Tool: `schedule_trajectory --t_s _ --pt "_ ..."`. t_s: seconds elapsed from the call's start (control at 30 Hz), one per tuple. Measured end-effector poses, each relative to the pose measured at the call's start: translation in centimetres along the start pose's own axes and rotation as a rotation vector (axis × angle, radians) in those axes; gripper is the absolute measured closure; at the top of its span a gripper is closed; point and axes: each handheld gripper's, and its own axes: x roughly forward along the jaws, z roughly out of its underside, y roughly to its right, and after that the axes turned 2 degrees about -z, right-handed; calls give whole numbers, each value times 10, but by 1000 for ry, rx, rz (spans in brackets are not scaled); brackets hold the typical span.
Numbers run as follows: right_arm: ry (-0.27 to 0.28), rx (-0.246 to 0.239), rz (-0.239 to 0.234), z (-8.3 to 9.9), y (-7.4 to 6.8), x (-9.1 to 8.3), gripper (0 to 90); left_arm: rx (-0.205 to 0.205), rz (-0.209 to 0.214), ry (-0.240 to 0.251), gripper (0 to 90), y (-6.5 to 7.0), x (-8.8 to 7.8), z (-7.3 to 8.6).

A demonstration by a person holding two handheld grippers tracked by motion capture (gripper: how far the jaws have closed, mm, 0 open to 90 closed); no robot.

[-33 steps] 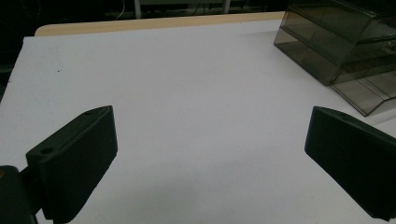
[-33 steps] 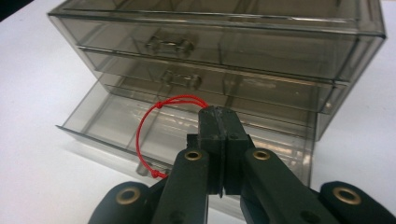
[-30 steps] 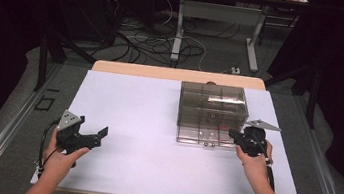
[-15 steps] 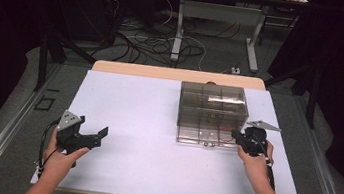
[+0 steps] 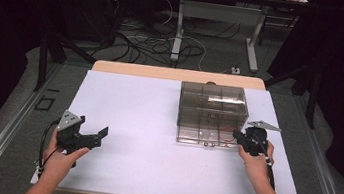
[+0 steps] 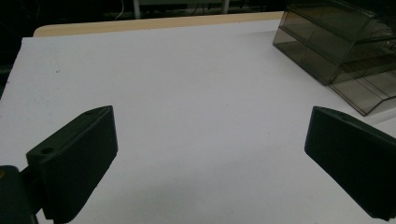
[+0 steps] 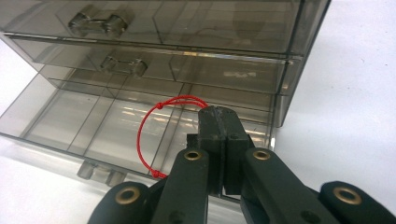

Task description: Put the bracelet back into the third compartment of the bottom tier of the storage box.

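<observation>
A smoky clear drawer cabinet stands on the white table, right of centre. Its bottom drawer is pulled out toward me and has dividers inside. My right gripper hovers over that drawer's right part, its jaws pressed together on a thin red string loop that curves off to the left of the tip. In the high view this right gripper sits at the cabinet's front right corner. My left gripper rests low at the table's left, open and holding nothing; its left gripper fingers stand wide apart over bare table.
Two upper drawers of the cabinet are closed, each with a clear handle. The table's wooden far edge lies behind the cabinet. Cables and table legs are on the floor beyond. Bare white surface spreads between the two hands.
</observation>
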Motion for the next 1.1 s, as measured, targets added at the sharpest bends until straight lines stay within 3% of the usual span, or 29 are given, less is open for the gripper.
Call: schedule_trajectory --t_s 0.67,1.1 --pt "-1 4 19 2 2 6 892 3 1 -5 25 0 0 0" --pt "18 24 11 2 4 5 730 1 -4 1 26 -1 2 0"
